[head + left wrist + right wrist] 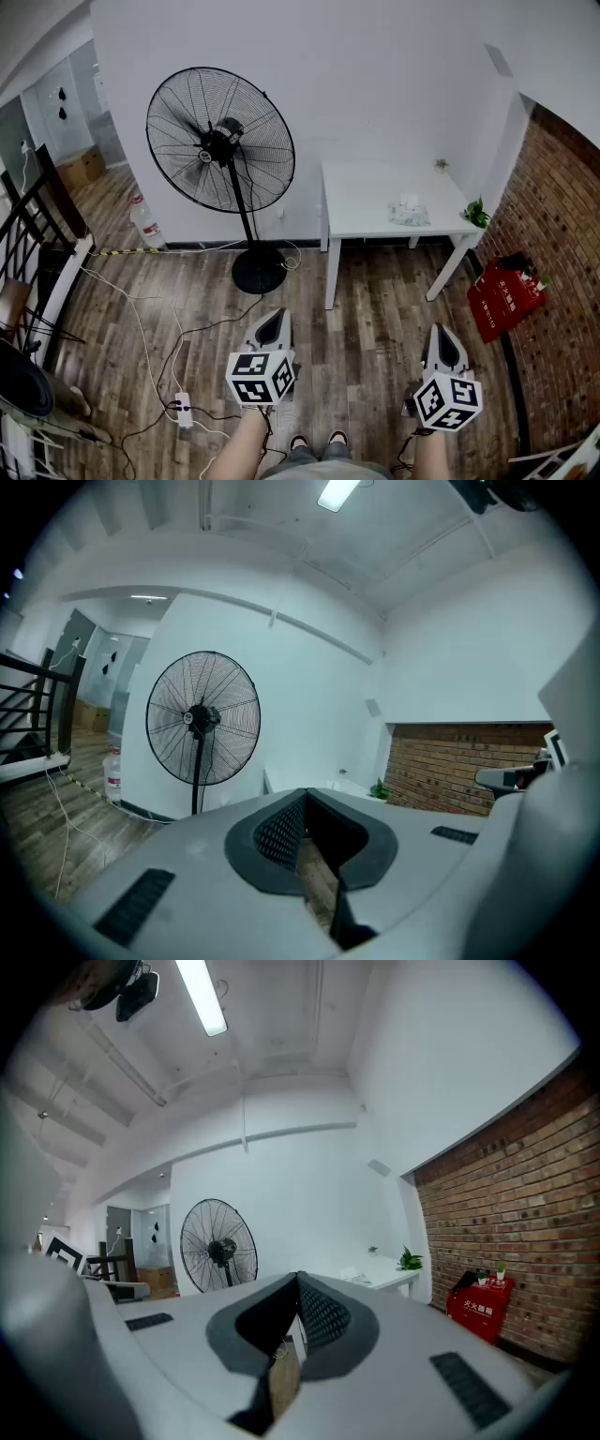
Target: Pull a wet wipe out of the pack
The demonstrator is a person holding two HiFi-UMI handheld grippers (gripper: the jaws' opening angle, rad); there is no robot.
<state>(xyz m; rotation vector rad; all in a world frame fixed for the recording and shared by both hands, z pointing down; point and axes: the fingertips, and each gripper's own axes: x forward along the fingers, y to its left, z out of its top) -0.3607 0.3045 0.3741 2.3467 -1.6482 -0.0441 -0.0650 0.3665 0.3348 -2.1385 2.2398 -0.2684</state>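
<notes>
The wet wipe pack [409, 212], a pale crinkled packet, lies on the white table [366, 202] against the far wall. Both grippers are held low near the person's body, well short of the table and above the wooden floor. My left gripper [273, 319] points toward the fan's base; its jaws meet at the tips with nothing between them [305, 793]. My right gripper [441, 334] points toward the table's right legs, and its jaws are likewise closed on nothing [298, 1278]. The table [380, 1274] shows small and distant in the right gripper view.
A tall black pedestal fan [221, 141] stands left of the table. Cables and a power strip [184, 409] lie on the floor at left. A red box [504, 295] sits by the brick wall on the right, and a small plant [476, 214] stands on the table's corner.
</notes>
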